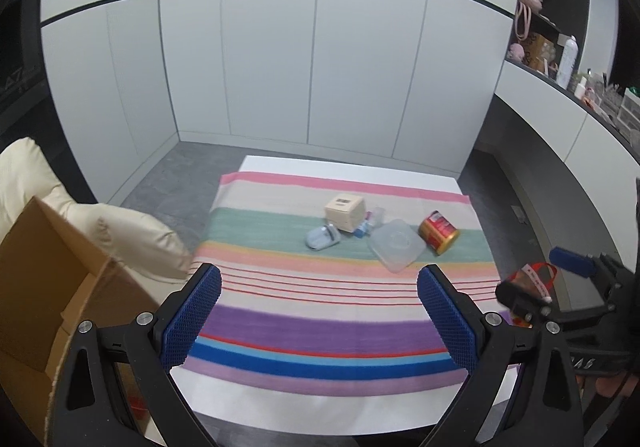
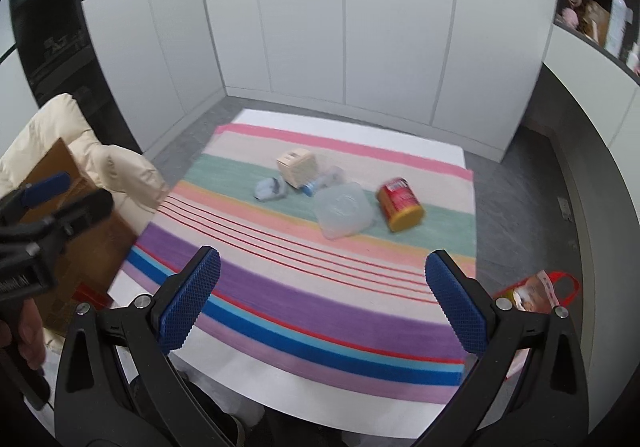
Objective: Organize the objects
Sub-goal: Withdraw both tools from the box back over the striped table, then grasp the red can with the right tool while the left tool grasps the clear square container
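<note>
A striped cloth [image 1: 320, 327] covers a white table. On its green stripe lie a beige cube box [image 1: 345, 212], a pale blue baby shoe [image 1: 322, 237], a small clear bottle with a blue cap [image 1: 369, 224], a clear plastic lid [image 1: 396, 245] and a red and gold can [image 1: 438, 232] on its side. The same cluster shows in the right wrist view: box [image 2: 297, 166], shoe [image 2: 270, 188], lid [image 2: 344, 210], can [image 2: 400, 204]. My left gripper [image 1: 319, 311] is open and empty, short of the objects. My right gripper [image 2: 322, 303] is open and empty, above the near stripes.
An open cardboard box [image 1: 60, 311] stands at the left with a cream cushion [image 1: 120, 231] behind it. A red-handled clear bag [image 2: 536, 291] sits at the right of the table. White cabinet doors stand behind. Shelves with clutter [image 1: 560, 55] are at the right.
</note>
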Demonstrator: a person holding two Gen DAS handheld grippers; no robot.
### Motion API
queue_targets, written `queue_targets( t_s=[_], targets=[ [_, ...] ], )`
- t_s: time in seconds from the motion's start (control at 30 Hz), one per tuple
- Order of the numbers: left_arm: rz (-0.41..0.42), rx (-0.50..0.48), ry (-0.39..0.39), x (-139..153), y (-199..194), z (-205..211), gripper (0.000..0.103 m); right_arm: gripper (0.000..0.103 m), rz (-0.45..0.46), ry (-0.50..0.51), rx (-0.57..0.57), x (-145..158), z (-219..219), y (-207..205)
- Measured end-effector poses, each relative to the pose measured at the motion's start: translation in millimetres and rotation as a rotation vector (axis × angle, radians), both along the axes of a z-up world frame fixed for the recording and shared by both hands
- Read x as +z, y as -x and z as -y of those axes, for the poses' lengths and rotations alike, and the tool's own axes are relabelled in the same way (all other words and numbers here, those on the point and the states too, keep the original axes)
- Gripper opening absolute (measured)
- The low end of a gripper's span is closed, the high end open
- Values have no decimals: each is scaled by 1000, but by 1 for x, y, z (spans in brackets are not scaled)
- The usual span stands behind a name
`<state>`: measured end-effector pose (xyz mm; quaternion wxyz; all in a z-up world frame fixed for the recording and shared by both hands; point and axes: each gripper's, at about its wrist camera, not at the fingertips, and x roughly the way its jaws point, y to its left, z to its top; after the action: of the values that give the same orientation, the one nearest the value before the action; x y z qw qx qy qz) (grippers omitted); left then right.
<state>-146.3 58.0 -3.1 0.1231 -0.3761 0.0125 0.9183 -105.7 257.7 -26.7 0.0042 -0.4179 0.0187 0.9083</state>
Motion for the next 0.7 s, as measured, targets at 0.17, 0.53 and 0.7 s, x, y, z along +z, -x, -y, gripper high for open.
queue_targets(
  t_s=[0.17,0.53,0.7],
  targets=[
    [12,-41,16,-7,5,-27,99,103,30,-41,-34,-14,-30,-11],
    [79,-96,58,-53,29,-76,98,103,94,-38,-87,-49,-72,3],
    [116,-134,82,-85,55,-101,95,98,129,-43,-103,-72,-88,21]
  ],
)
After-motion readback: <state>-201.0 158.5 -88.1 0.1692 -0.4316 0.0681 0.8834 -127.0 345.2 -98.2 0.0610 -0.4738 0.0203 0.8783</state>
